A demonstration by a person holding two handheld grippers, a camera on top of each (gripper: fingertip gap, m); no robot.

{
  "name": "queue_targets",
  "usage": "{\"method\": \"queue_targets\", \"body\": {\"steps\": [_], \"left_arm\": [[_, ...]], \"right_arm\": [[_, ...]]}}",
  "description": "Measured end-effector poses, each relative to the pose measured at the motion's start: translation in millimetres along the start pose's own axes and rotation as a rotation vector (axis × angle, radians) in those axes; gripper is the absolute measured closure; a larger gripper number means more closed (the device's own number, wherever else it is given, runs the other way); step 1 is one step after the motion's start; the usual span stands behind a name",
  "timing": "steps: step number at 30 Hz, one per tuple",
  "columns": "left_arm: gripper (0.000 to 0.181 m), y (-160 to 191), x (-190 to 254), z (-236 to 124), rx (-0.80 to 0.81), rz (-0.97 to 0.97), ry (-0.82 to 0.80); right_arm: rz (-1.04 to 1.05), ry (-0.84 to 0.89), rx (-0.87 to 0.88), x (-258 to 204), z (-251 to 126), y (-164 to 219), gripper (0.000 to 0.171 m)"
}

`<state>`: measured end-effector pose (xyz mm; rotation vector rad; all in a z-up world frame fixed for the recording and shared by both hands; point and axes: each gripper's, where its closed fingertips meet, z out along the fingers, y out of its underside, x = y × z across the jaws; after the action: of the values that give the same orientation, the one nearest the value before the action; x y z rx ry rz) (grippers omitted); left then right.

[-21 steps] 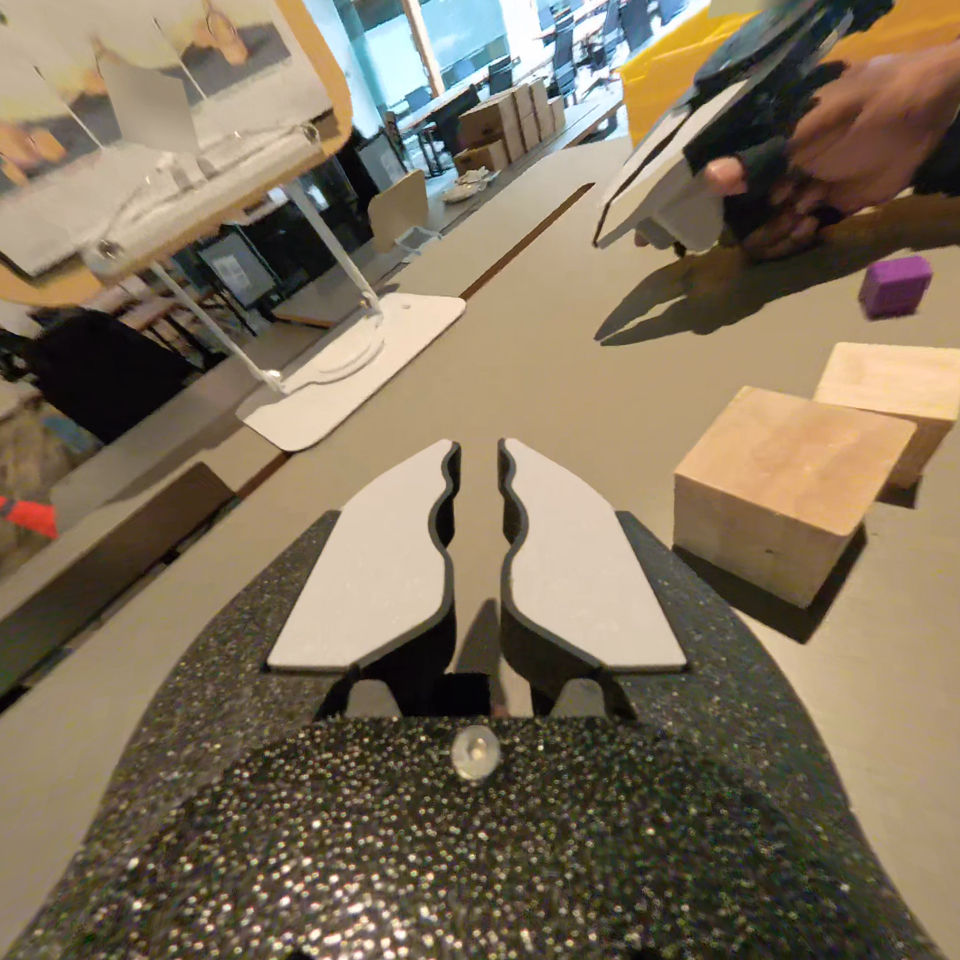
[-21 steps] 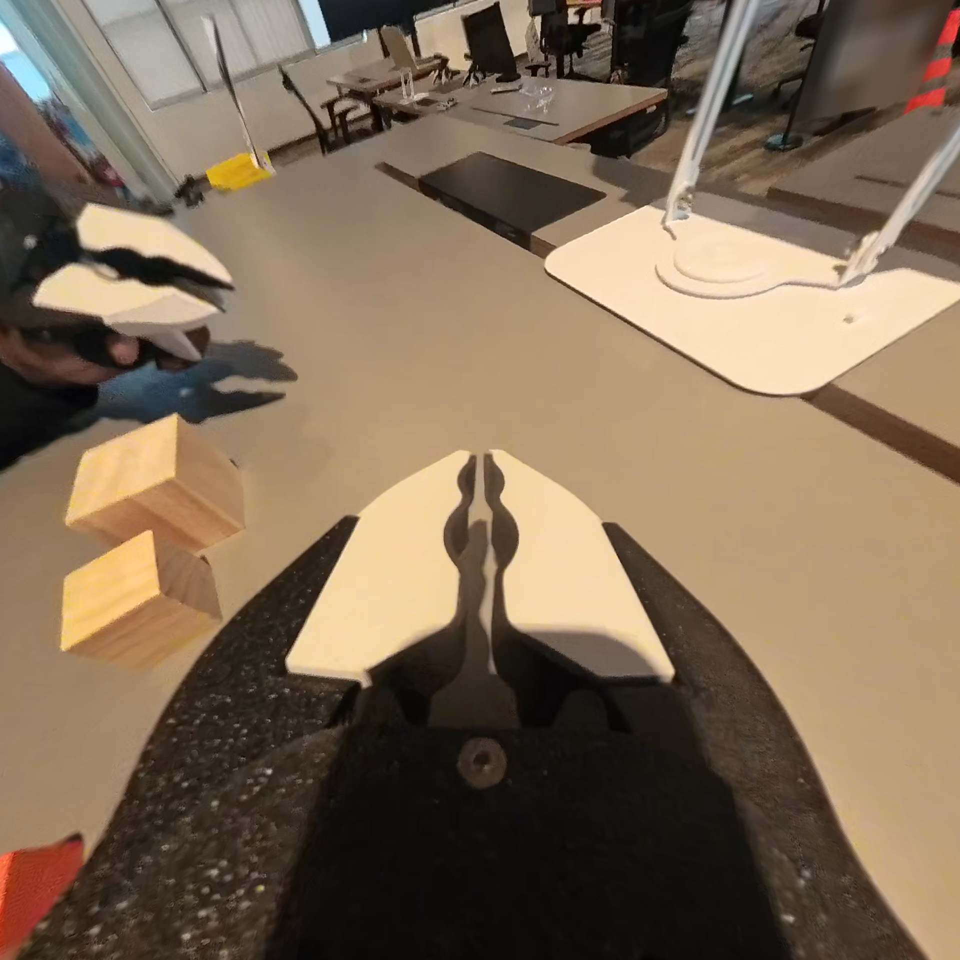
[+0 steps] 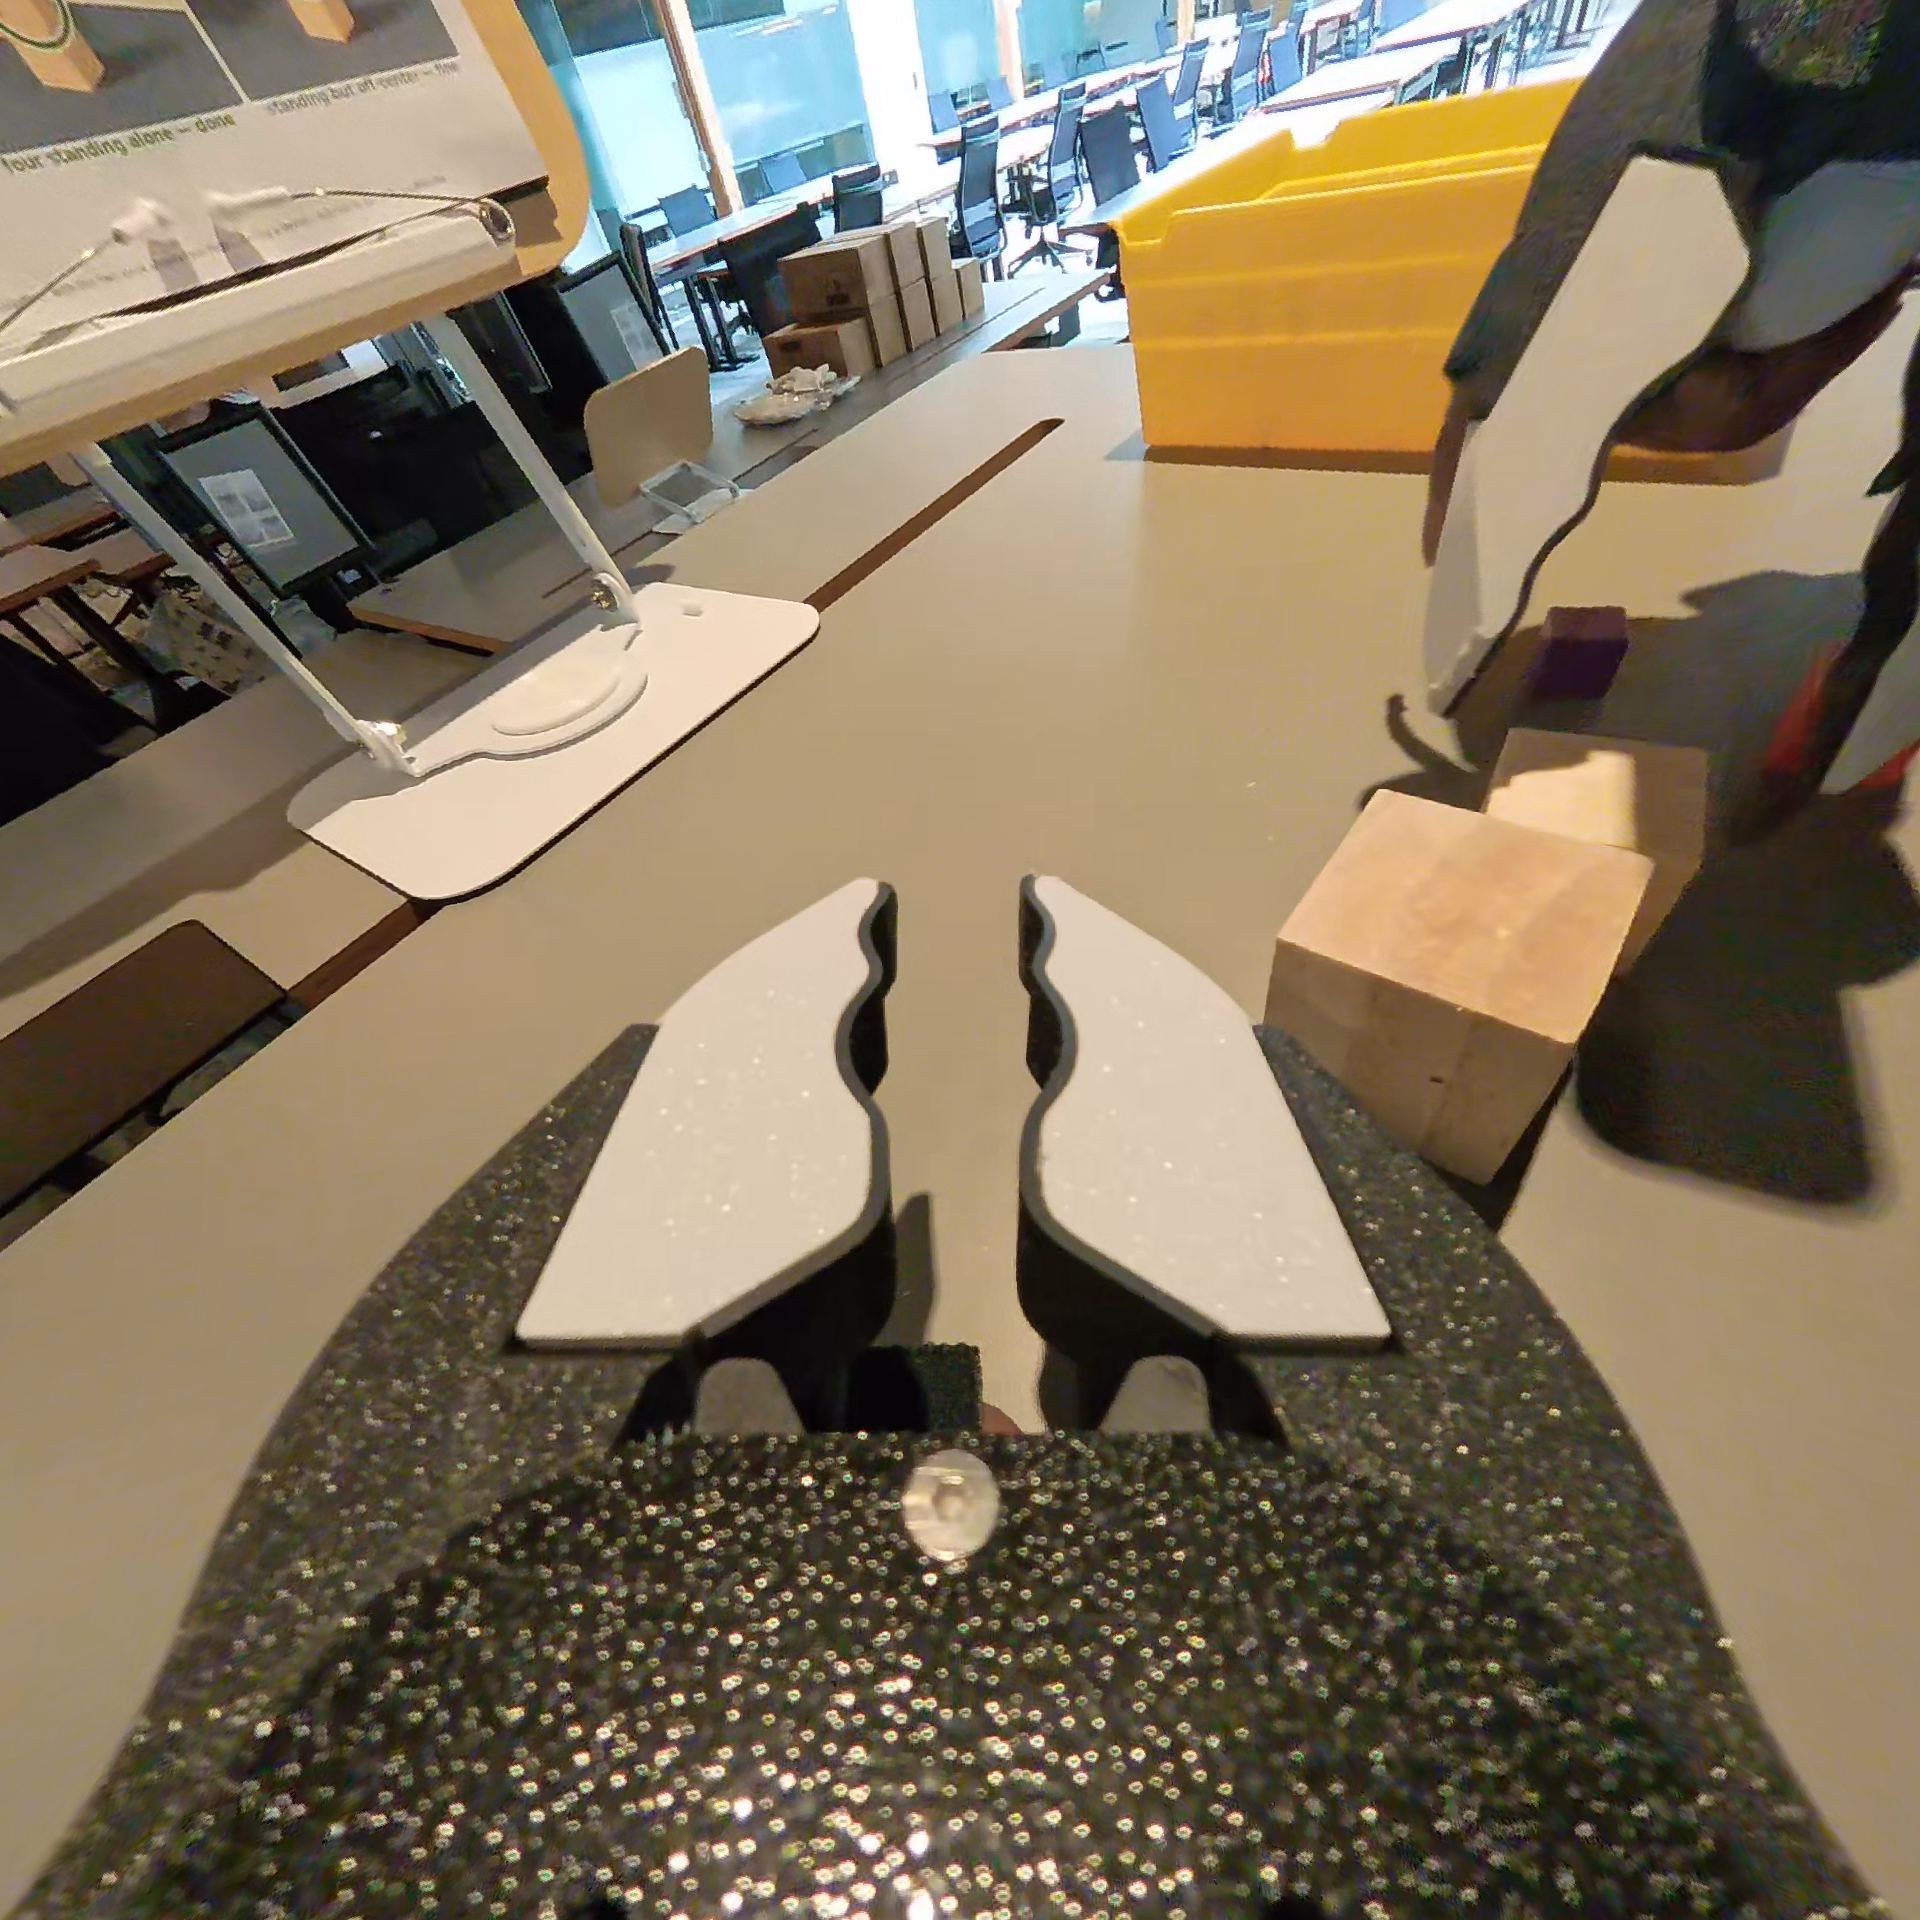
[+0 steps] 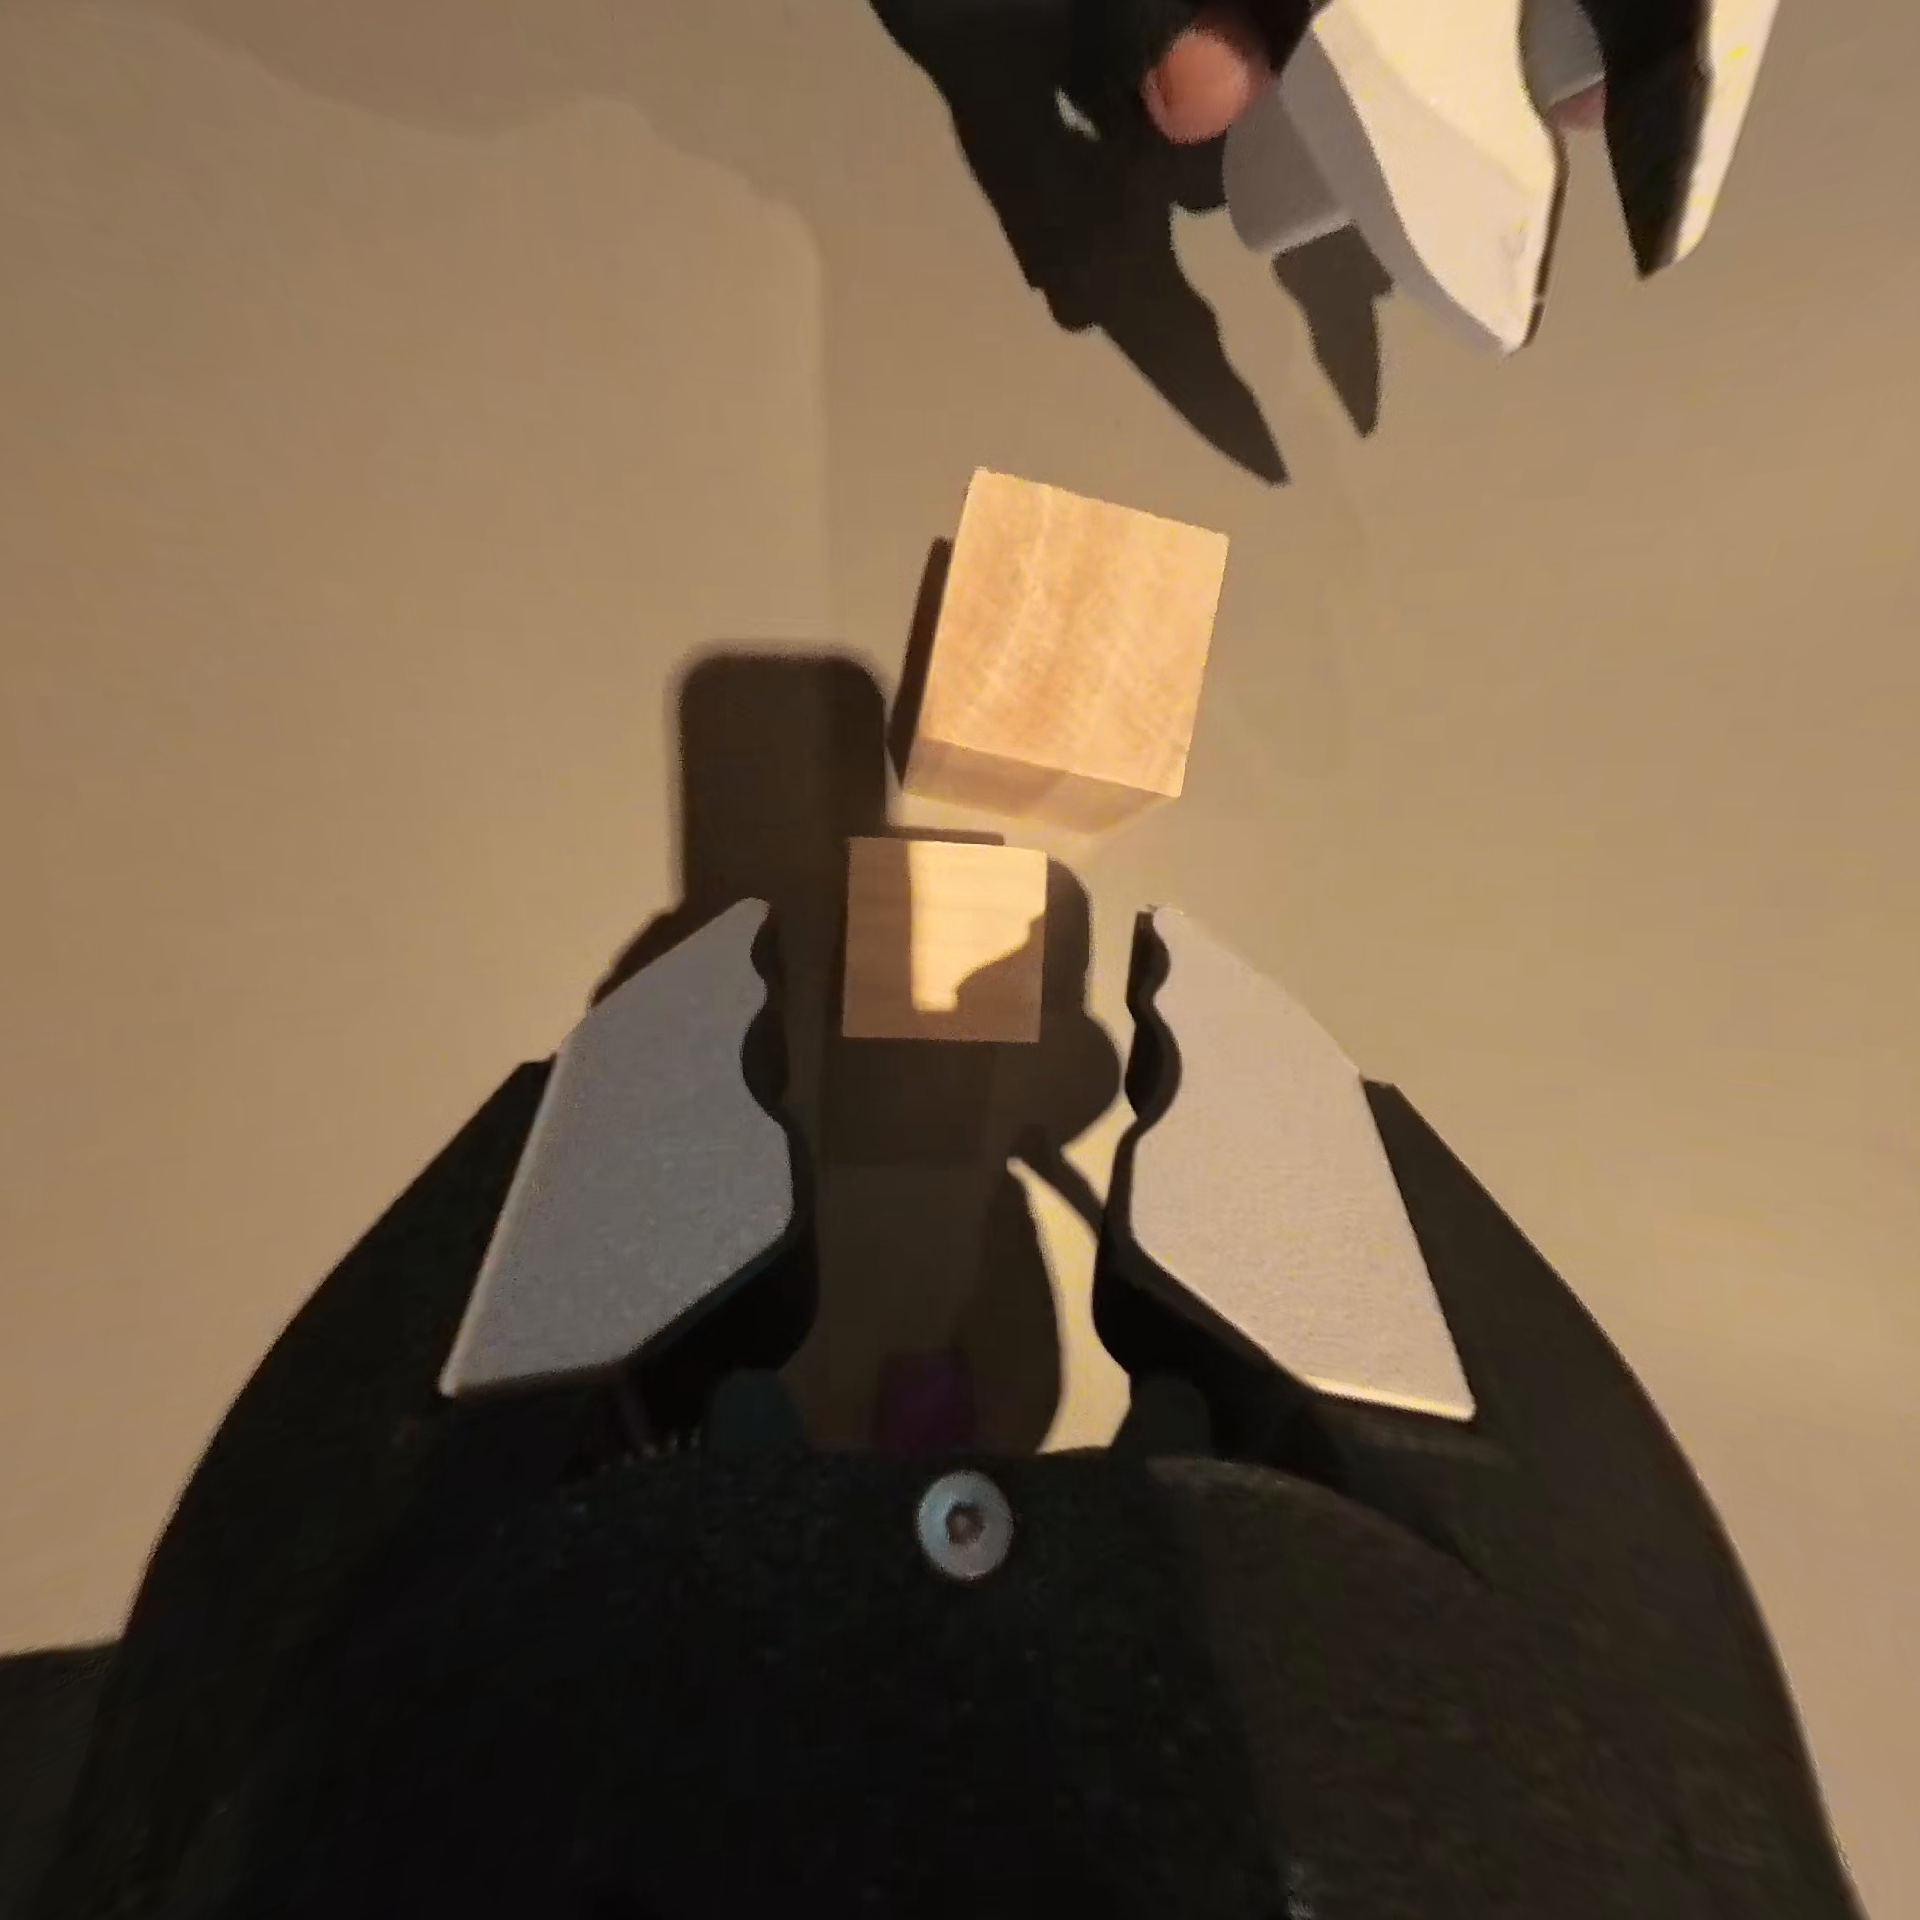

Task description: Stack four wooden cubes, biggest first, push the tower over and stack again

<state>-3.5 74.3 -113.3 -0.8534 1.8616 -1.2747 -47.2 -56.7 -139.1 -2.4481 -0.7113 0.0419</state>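
Two wooden cubes sit side by side on the grey table (image 3: 1039,675). The larger cube (image 3: 1455,977) is just right of my left gripper (image 3: 954,904), which is open a little and empty, low over the table. The smaller cube (image 3: 1600,795) lies behind it. My right gripper (image 4: 954,920) points straight down, open, its fingers either side of the smaller cube (image 4: 943,940) and apart from it. The larger cube (image 4: 1060,649) lies just beyond. The right gripper also shows in the left wrist view (image 3: 1610,758). A small purple cube (image 3: 1584,649) sits behind.
A white stand base (image 3: 582,727) with slanted legs holds a sheet at the left. Yellow bins (image 3: 1299,312) stand at the back right. The left gripper (image 4: 1579,291), held by a hand, shows at the top right of the right wrist view. Between my right fingertips and the larger cube (image 4: 1060,649) there is roughly 5 centimeters. It is also in sight in the left wrist view (image 3: 1499,884).
My right gripper has swung from facing across the table, shut, to pointing down over the smaller cube, open. My left gripper's fingers have opened a little.
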Motion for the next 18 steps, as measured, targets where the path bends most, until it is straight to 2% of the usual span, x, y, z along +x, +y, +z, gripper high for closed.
{"method": "queue_targets", "body": {"steps": [5,18], "left_arm": [[0.160,1.2,0.4,1.1,-0.010,0.003,0.001],[0.161,1.2,-0.2,1.0,-0.009,-0.002,0.002]], "right_arm": [[0.003,0.028,-0.100,1.1,7.2,10.7,0.107],[-0.015,0.048,-0.213,-0.8,25.3,21.8,0.111]]}}
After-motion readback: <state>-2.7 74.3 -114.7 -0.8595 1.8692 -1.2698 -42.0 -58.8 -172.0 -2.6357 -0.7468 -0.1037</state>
